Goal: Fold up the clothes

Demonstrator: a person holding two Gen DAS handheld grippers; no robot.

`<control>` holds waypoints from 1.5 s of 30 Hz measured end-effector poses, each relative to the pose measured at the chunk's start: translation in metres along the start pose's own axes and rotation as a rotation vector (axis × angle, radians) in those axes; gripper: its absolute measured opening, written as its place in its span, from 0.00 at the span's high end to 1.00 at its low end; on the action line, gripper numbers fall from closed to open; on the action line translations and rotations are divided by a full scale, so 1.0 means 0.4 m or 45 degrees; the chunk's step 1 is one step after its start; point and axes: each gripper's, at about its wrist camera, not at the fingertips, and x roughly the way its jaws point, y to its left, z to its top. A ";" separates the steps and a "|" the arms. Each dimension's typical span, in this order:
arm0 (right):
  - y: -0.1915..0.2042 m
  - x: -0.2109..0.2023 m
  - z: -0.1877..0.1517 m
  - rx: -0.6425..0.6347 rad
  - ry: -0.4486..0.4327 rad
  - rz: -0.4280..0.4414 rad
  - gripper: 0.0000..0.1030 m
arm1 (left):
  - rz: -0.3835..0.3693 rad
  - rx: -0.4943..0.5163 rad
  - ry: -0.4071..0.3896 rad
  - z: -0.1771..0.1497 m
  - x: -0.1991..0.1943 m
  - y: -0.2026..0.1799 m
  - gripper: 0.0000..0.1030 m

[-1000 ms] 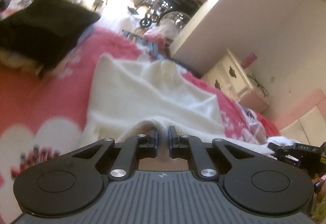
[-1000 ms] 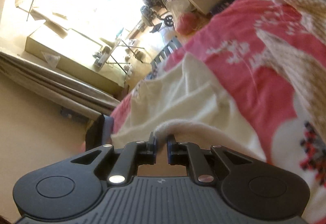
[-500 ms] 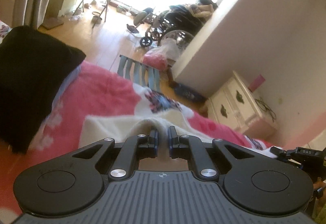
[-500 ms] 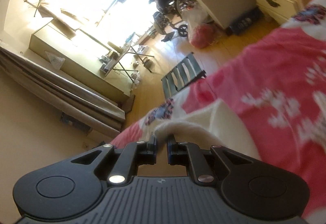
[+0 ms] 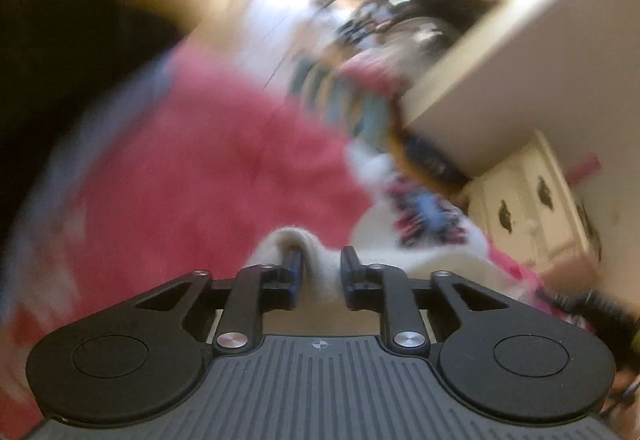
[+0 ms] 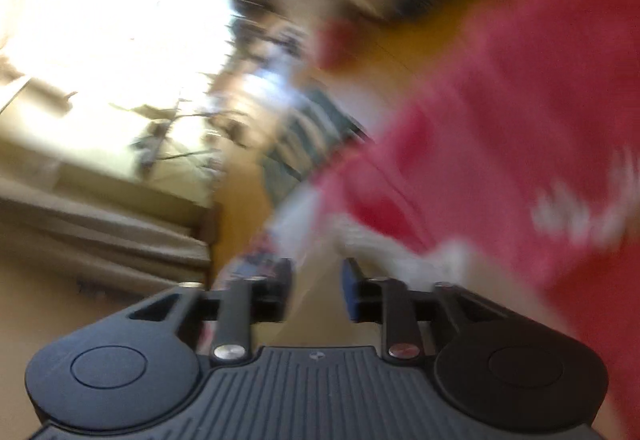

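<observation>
Both grippers' jaws have just been opening; the white garment (image 5: 316,260) has slipped from clamped to loose.
Left gripper (image 5: 320,272), slightly parted: fold between, pink bedspread (image 5: 208,176) beyond, dresser (image 5: 536,216) far right. Right gripper (image 6: 316,280), parted: gap empty, garment just right.

Both views are smeared w/ blur. In the left wrist view the pink blanket (image 5: 208,168) is a soft smudge; its flower print can't be made out. The black thing (image 5: 60,60) at left is cut off by the pic's edge, can't tell what it is. Stuff on the floor by the bright window is just streaks. The white garment (image 5: 320,260) runs down behind the left gripper (image 5: 320,272), so most of it is hidden.

In the right wrist view the white garment (image 6: 400,256) is a fuzzy patch next to the right gripper (image 6: 316,280); can't tell if it touches a finger. Window area is washed out.
</observation>
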 end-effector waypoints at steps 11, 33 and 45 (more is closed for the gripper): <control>-0.068 -0.284 -0.039 0.091 -0.135 0.342 0.36 | -0.368 -0.209 0.091 -0.024 -0.229 0.094 0.45; -0.380 -0.258 -0.339 0.405 -0.114 0.332 0.29 | -0.209 -0.411 0.000 -0.438 -0.324 0.275 0.26; -0.332 -0.300 -0.363 0.337 -0.242 0.251 0.72 | -0.169 -0.416 -0.125 -0.432 -0.319 0.189 0.78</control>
